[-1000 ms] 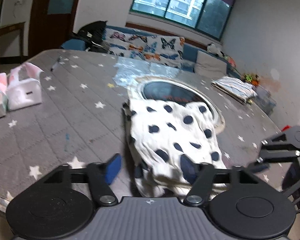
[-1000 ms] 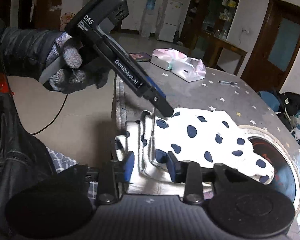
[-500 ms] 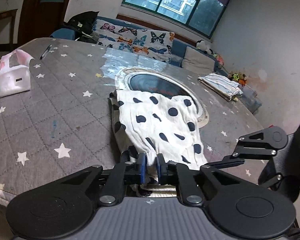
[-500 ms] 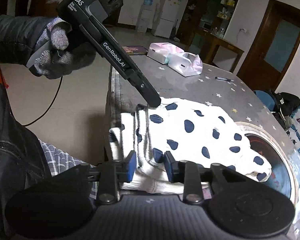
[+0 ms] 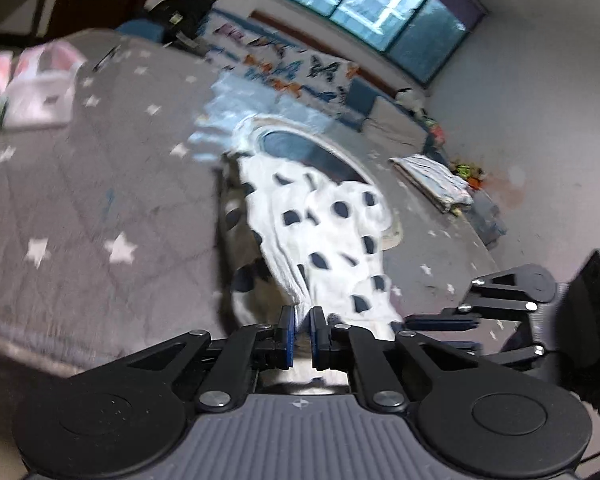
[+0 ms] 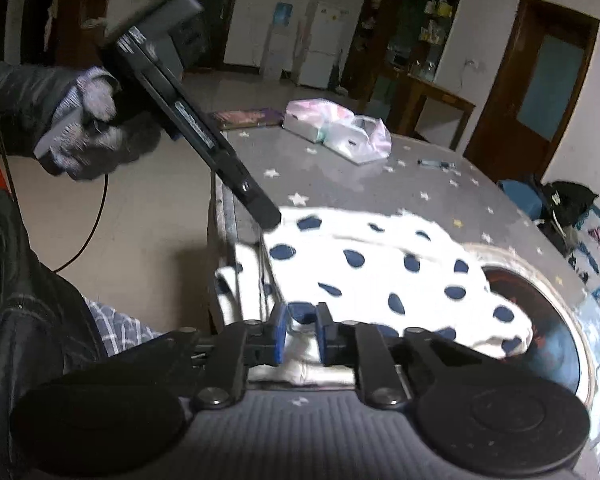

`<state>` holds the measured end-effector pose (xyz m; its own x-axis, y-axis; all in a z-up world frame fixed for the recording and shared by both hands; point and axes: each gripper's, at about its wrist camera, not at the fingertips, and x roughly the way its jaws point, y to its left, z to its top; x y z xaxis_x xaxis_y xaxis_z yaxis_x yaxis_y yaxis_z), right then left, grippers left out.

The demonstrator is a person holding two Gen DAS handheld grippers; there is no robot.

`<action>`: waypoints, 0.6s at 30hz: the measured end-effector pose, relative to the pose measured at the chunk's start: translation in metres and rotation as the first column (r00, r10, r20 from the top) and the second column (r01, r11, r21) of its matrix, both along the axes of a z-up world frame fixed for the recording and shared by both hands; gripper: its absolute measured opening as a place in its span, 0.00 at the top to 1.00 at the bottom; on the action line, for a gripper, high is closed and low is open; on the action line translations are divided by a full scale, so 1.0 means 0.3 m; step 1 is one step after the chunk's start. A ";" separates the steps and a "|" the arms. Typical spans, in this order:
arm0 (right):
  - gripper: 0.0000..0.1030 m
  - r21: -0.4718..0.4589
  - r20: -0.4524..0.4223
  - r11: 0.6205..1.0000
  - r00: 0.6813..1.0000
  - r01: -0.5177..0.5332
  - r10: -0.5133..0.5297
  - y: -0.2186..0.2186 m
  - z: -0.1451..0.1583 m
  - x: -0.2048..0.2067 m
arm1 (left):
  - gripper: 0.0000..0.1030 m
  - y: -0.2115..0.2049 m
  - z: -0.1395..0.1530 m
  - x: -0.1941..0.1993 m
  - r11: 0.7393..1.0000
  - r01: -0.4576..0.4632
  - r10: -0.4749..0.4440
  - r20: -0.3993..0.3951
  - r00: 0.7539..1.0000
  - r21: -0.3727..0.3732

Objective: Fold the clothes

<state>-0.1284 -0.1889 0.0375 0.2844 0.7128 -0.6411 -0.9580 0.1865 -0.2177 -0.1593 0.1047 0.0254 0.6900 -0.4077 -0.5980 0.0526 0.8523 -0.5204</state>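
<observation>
The white cotton garment with navy spots (image 6: 380, 268), soft and limp, lies at the desk's near edge; left hand-held gripper (image 5: 301, 326) and right hand-held gripper (image 6: 301, 326) both pinch its hem.

White garment (image 6: 380, 268) with dark blue dots, crumpled, lying on grey starred table (image 5: 80, 184) near its front edge, far end draped over round inset; near edge lifted.

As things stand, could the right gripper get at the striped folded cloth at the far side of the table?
Probably not: the right gripper is shut on the polka-dot garment, and the striped folded cloth lies far across the table.
</observation>
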 end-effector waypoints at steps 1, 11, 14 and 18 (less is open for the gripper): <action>0.72 -0.003 0.002 1.000 1.000 -0.003 0.003 0.007 -0.001 0.000 | 0.92 0.008 -0.004 0.002 1.000 -0.008 0.008 -0.006 1.000 -0.006; 0.80 0.003 -0.005 1.000 1.000 0.009 -0.009 0.018 -0.022 -0.001 | 0.89 -0.014 0.010 -0.003 1.000 0.019 -0.019 0.011 1.000 0.012; 0.81 -0.004 -0.016 1.000 1.000 0.001 -0.001 0.003 -0.007 0.002 | 0.89 -0.032 0.038 -0.015 0.999 0.045 -0.046 0.048 0.998 0.024; 0.78 -0.046 -0.051 0.999 0.999 -0.012 0.010 0.017 -0.051 0.008 | 0.86 -0.044 0.011 0.010 0.995 0.062 -0.062 -0.007 0.998 0.074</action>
